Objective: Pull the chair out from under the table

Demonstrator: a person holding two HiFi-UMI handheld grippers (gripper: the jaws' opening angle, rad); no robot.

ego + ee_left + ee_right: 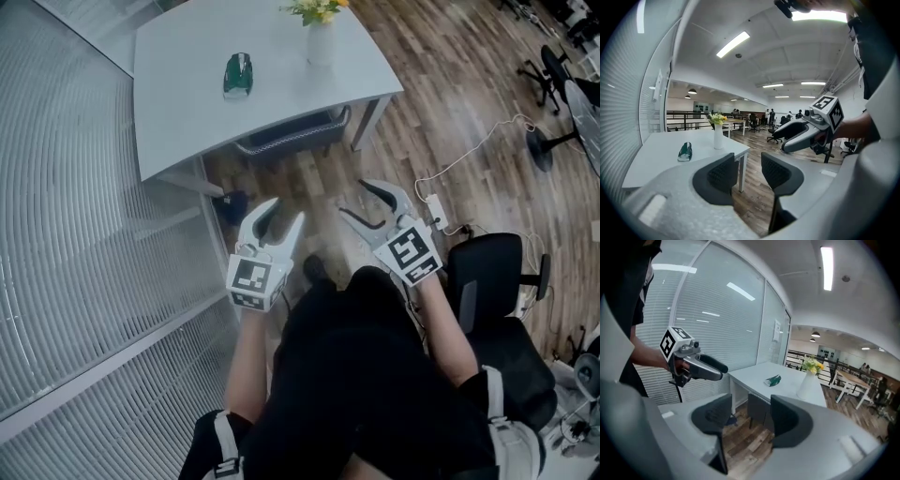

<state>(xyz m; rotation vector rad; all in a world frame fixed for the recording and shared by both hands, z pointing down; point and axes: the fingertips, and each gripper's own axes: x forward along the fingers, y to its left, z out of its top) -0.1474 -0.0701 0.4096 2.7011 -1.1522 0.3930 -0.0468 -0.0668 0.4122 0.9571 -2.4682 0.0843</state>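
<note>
The chair (292, 135) is tucked under the white table (187, 103); only its dark back shows at the table's near edge. In the right gripper view the chair's back (757, 409) stands just beyond the jaws. My left gripper (287, 210) and right gripper (353, 198) hover side by side over the wooden floor, short of the chair and apart from it. Both stand open with nothing between their fingers. The left gripper view looks along its own open jaws (747, 173) towards the table, with the right gripper (806, 133) at its right.
On the table stand a white vase of yellow flowers (321, 39) and a green object (238, 75). A glass wall with blinds (84, 262) runs along the left. A black office chair (497, 286) is at my right, and a power strip with cable (437, 212) lies on the floor.
</note>
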